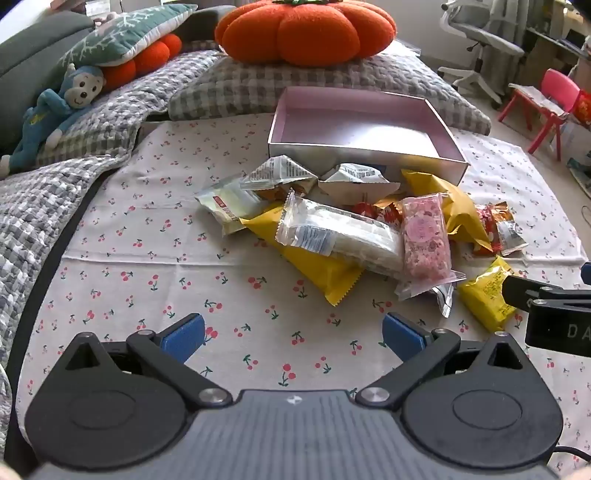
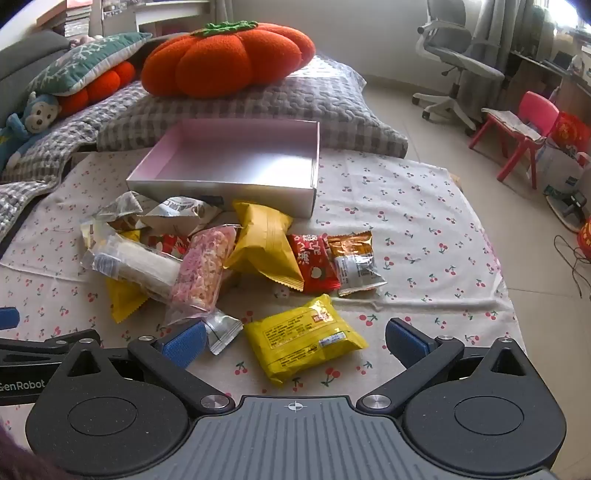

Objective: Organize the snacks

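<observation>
A pile of wrapped snacks lies on a cherry-print cloth (image 1: 155, 295) in front of an empty pink box (image 1: 354, 125), also in the right wrist view (image 2: 229, 162). The pile holds a long clear pack (image 1: 340, 236), a pink bar (image 1: 424, 236), big yellow bags (image 2: 266, 243), a red pack (image 2: 314, 262) and a small yellow pack (image 2: 303, 336). My left gripper (image 1: 293, 338) is open and empty over bare cloth, short of the pile. My right gripper (image 2: 295, 341) is open, its fingers either side of the small yellow pack, not touching it.
Grey checked pillows (image 1: 236, 88) with an orange pumpkin cushion (image 1: 306, 29) lie behind the box. A blue monkey toy (image 1: 55, 110) sits far left. An office chair (image 2: 454, 55) and a red child's chair (image 2: 524, 125) stand on the floor to the right.
</observation>
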Motion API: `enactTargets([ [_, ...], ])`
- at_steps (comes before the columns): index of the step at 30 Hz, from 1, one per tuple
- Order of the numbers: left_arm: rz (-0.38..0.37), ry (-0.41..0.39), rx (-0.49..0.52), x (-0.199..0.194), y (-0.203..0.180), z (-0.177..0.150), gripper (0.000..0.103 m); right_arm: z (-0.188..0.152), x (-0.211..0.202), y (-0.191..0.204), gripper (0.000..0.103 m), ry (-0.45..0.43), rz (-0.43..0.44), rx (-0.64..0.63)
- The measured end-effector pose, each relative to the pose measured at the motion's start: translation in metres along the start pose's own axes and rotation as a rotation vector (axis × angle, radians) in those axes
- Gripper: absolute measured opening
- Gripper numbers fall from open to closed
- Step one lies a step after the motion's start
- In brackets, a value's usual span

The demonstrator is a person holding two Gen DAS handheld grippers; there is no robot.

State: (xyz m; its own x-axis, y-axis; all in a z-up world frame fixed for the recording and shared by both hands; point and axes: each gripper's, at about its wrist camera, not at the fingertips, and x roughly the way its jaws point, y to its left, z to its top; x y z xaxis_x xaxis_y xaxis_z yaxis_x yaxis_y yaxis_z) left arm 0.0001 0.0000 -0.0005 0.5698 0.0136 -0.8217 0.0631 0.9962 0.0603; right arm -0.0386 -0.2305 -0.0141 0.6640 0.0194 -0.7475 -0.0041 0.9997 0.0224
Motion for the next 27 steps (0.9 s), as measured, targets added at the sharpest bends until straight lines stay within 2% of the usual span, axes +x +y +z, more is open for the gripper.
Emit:
enactTargets([
  [4, -0.005, 0.028, -0.003, 0.0045, 0.0014, 0.0049, 0.103, -0.0002, 0.0004, 0.0007, 0.103, 0.000, -0.003, -0.002],
  [8, -0.008, 0.006, -0.004, -0.0011, 0.0031, 0.0014, 0.103, -0.0006, 0.0011, 0.0013, 0.103, 0.006, -0.001, -0.002],
  [27, 0.000, 0.002, 0.000, -0.0019, 0.0014, 0.0016, 0.103, -0.0006, 0.0010, 0.0030, 0.103, 0.011, 0.000, -0.005],
])
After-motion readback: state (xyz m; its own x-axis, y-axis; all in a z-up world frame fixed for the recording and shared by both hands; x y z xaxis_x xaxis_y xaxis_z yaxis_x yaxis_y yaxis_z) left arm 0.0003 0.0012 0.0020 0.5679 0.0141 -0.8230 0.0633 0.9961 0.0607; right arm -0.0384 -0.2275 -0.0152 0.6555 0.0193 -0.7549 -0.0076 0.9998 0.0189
